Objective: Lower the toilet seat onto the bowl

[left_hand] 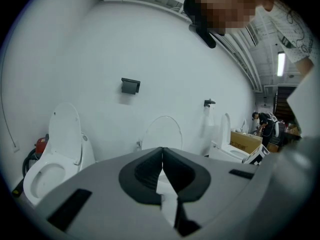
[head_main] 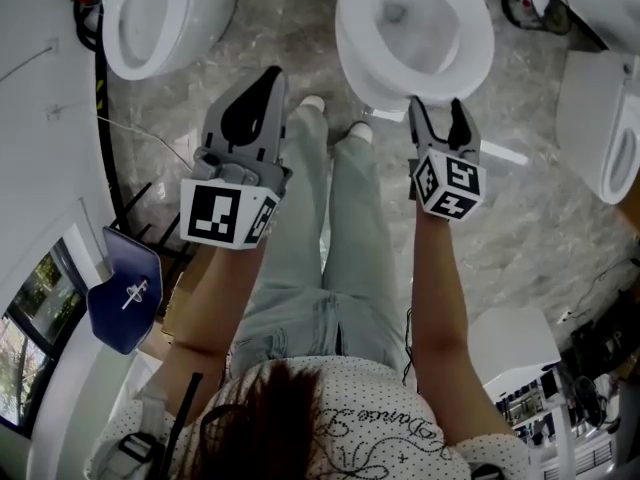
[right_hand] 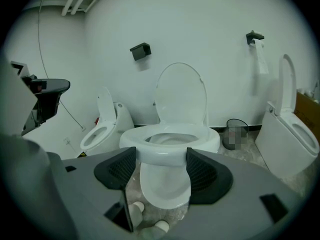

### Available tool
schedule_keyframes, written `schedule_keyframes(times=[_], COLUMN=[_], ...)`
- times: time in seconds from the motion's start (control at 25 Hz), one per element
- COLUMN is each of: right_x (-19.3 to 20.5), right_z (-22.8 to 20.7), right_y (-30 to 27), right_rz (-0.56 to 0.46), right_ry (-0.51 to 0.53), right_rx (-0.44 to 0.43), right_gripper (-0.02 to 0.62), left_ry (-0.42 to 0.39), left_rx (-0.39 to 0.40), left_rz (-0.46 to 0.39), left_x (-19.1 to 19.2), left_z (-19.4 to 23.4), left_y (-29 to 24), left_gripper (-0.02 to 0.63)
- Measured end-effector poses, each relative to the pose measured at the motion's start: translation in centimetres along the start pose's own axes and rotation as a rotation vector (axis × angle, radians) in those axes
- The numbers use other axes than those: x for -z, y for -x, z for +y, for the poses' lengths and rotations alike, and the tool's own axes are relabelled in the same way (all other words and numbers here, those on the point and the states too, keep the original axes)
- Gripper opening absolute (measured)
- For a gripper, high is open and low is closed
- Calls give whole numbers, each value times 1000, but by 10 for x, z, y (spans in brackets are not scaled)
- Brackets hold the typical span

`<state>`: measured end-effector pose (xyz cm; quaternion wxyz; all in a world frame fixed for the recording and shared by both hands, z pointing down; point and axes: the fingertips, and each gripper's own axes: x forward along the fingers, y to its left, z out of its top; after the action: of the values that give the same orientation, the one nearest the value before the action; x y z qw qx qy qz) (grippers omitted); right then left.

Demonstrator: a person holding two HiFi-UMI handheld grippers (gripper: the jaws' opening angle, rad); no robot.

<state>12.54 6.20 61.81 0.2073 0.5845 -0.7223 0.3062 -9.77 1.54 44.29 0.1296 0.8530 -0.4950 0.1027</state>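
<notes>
A white toilet stands against the wall; its bowl [head_main: 415,28] [right_hand: 170,139] is open toward me. Its raised seat and lid [right_hand: 181,94] stand upright behind the bowl, and I cannot tell the seat from the lid. My right gripper [head_main: 437,108] [right_hand: 162,169] is open and empty, just short of the bowl's front rim, which shows between its jaws. My left gripper [head_main: 270,76] [left_hand: 162,156] is shut on nothing, to the left of the bowl and apart from it. In the left gripper view the upright lid [left_hand: 162,131] shows just beyond the closed jaws.
A second toilet [head_main: 150,18] [right_hand: 102,126] stands to the left and a third [head_main: 610,138] [right_hand: 290,129] to the right, both with lids up. A dark waste bin [right_hand: 235,133] sits by the wall. My shoes [head_main: 312,103] are on the marble floor before the bowl.
</notes>
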Motion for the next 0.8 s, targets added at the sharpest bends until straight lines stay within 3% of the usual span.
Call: schedule_keyframes(times=[0.52,0.8], right_x=[69,103], right_z=[4,0], right_y=[-14,-25], right_rz=[112,161], right_ry=[9,15], right_rx=[18,24], right_gripper=[324,319], left_ry=[16,-2], left_rx=[-5,30], left_rz=[46,37], left_x=[35,40], left_z=[15,18], left_y=[1,-2], left_gripper=[5,5])
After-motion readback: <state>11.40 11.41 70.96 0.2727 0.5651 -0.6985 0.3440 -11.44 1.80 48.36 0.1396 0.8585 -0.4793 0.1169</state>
